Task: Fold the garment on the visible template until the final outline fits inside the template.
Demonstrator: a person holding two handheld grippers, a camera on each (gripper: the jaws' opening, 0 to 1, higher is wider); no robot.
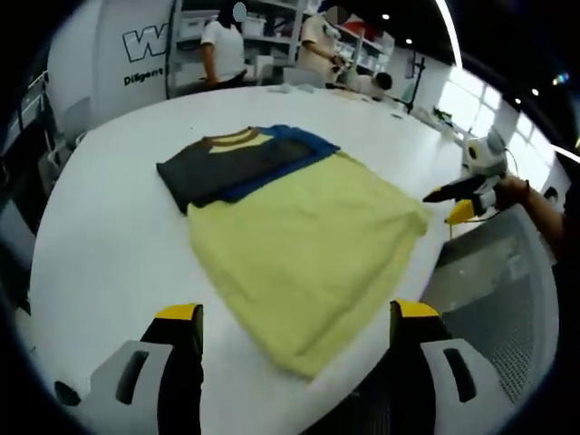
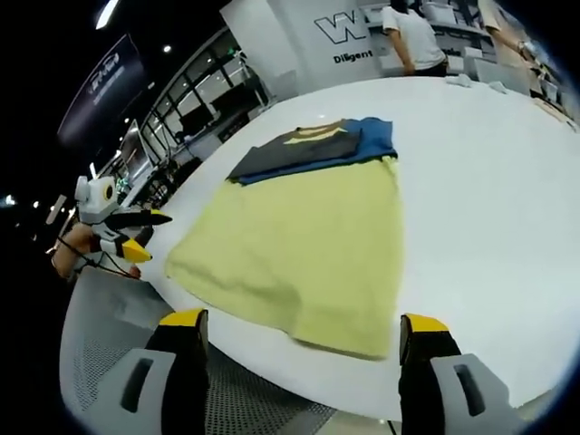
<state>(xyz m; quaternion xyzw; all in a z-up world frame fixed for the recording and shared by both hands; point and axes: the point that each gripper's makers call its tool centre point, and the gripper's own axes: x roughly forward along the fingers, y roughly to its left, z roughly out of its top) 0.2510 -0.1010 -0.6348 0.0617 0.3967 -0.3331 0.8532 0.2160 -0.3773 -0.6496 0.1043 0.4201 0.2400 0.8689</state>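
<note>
Left gripper view: left tool (image 1: 294, 340) gapes wide, empty, above garment (image 1: 308, 240).

Lighting: bright, even, overhead. Ceiling strip light (image 1: 446, 32) at upper right of the left gripper view; another strip (image 2: 107, 13) at upper left of the right gripper view, with small spot lamps nearby. White table (image 1: 109, 236) reflects diffusely, mild glare, shadows faint. Both views soft, slightly blurred overall. Strong fisheye bending toward the edges; background shelving (image 1: 272, 36) out of focus.
</note>
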